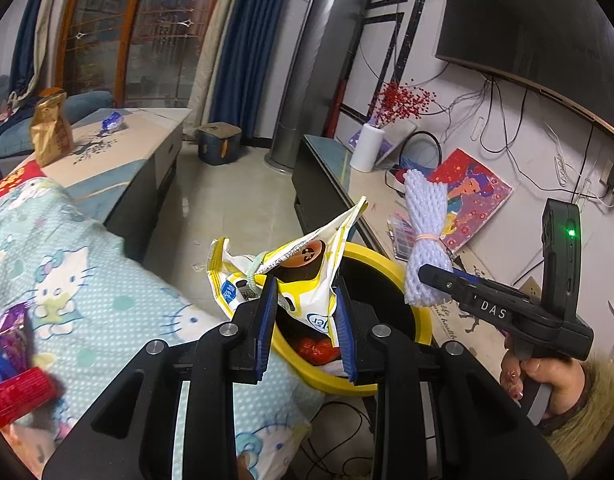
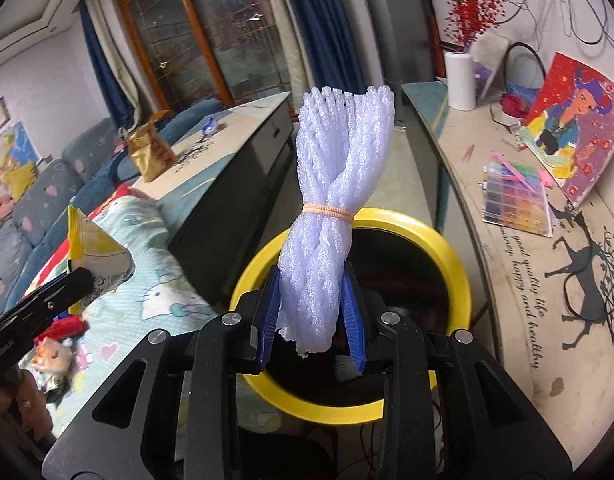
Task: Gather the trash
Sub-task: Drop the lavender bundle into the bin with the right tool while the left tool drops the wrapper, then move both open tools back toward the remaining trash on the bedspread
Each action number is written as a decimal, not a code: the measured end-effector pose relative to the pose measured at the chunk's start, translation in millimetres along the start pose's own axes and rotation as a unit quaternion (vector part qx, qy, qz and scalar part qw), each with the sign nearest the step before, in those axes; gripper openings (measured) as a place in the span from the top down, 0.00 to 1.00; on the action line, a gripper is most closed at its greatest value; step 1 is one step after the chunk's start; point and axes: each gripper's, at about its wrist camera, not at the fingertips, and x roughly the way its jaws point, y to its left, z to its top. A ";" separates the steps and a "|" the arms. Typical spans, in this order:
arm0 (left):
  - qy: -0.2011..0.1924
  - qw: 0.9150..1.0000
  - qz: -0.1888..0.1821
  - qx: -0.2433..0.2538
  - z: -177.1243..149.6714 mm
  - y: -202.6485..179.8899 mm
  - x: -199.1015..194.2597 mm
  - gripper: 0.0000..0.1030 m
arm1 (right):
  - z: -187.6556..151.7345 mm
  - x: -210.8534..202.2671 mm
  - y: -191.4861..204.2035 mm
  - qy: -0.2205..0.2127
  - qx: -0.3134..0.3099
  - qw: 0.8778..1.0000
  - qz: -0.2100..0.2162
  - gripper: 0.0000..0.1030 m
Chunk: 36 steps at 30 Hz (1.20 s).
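Two pieces of trash are carried above a yellow-rimmed bin with a dark inside. A crumpled yellow-and-white snack wrapper is clamped between the blue pads of the left gripper, over the bin's near edge. A bundle of white foam netting, tied with a rubber band, is clamped upright in the right gripper, its lower end over the opening. For a clean drop, each piece is best centred over the opening before release, so nothing lands on the rim or on the patterned blanket beside it.
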 end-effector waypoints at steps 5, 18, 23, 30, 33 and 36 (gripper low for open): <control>0.014 1.000 -0.015 0.005 2.8 -9.2 25.9 0.74 | -4.0 10.6 -17.1 0.015 0.010 1.000 -0.014 0.77; 0.077 0.996 -0.055 -0.007 2.8 -19.8 103.7 0.59 | -21.2 37.4 -45.5 0.070 0.049 0.996 -0.013 0.62; 0.085 0.994 -0.041 -0.058 2.6 2.1 113.9 0.20 | -26.8 38.4 -59.5 0.075 0.070 0.994 -0.035 0.48; 0.066 0.996 -0.025 -0.055 1.4 4.0 93.5 0.07 | -22.8 30.8 -61.6 0.055 0.072 0.994 -0.059 0.37; 0.064 0.996 -0.015 -0.054 -0.3 4.4 84.4 0.07 | -18.5 25.5 -56.3 0.042 0.064 0.995 -0.063 0.35; 0.054 0.997 -0.005 -0.048 -0.4 3.7 74.9 0.06 | -15.1 18.2 -52.3 0.026 0.059 0.995 -0.071 0.30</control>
